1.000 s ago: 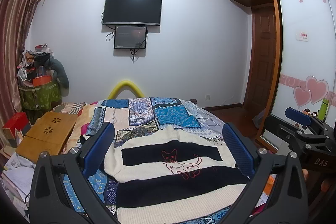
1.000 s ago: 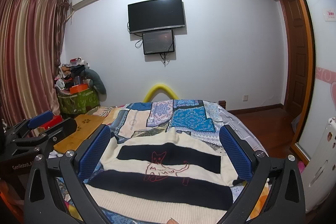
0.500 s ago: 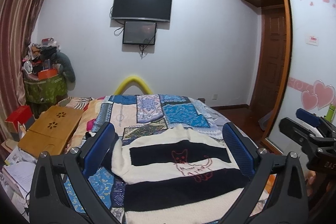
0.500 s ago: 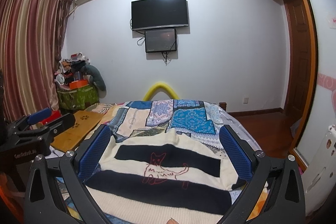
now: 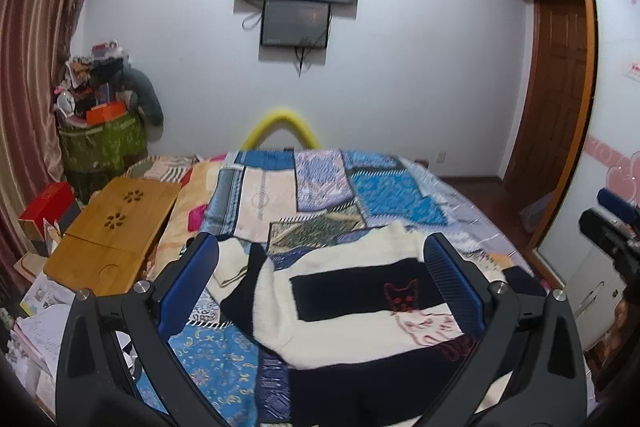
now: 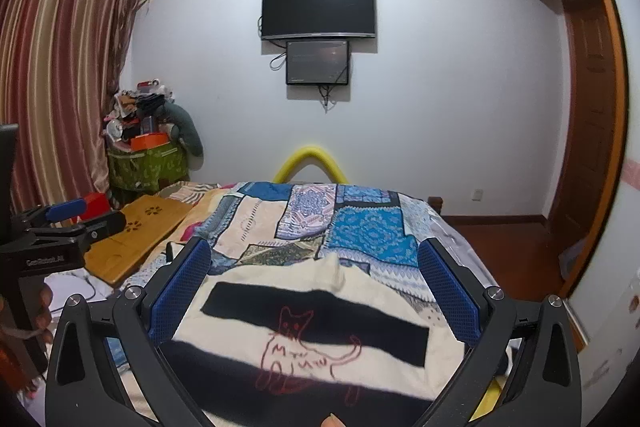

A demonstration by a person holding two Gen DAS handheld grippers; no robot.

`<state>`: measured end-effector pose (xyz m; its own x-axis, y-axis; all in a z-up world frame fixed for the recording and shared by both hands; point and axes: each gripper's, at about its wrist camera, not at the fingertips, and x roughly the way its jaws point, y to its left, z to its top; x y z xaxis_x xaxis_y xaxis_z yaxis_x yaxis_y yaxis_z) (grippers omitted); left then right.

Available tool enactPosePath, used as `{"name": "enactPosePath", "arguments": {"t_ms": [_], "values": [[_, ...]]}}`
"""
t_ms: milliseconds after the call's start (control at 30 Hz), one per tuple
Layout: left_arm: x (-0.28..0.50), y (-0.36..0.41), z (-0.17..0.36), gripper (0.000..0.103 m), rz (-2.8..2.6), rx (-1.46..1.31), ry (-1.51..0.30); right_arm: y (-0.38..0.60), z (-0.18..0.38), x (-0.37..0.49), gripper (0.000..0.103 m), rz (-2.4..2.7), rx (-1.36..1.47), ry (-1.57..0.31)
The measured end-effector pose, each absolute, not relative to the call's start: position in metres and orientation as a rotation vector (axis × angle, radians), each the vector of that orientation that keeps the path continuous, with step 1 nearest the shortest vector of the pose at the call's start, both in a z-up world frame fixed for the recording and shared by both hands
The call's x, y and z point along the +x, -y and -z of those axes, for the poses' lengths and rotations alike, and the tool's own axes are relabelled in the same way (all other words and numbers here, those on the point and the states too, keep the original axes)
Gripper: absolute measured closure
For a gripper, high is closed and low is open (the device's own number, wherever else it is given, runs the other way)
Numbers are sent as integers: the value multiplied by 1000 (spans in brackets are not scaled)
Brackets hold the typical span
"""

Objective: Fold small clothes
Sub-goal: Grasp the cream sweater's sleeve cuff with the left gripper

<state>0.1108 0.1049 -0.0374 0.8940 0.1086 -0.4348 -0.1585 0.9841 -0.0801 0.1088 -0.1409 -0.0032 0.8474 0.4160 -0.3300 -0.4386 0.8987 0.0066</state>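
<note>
While the bed (image 5: pixel 400 195) fills the lower middle of both views, its patchwork cover gives a broad flat surface for folding, which is likely why the sweater (image 5: pixel 360 311) is laid out there. That cream and black striped sweater, with a red cat drawn on its front, lies in the lower centre of both frames; in the left view one sleeve (image 5: pixel 240 279) is already turned in at the lower left, so a first fold looks begun. A wooden lap desk (image 5: pixel 116 227) sits off the bed at the left edge, out of the way. At the bottom of the left view, the left gripper (image 5: pixel 320 275) has its blue pads spread wide, framing the sweater and touching nothing, apparently poised to choose an edge. At the bottom of its own view, the right gripper (image 6: pixel 314 283) is likewise spread and empty above the cat, probably waiting to take the opposite side.
</note>
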Motion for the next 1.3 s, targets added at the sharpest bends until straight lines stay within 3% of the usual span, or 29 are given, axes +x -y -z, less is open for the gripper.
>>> {"name": "enactPosePath", "arguments": {"t_ms": [500,600,867,967,1033,1300], "values": [[208,-201,113,0,-263,-224,-712,103,50,208,0,-521,-138,-564],[223,-221,138,10,-306,-232,-787,105,63,228,0,-532,-111,-623],[255,-265,206,12,-380,-230,-941,111,96,268,1,-527,-77,-759],[268,-274,224,20,-365,-212,-995,113,107,277,1,-521,-82,-797],[276,-280,232,27,-334,-229,-1032,112,114,280,1,-520,-89,-818],[314,-305,248,35,-294,-348,-1038,108,133,291,1,-519,-131,-840]]}}
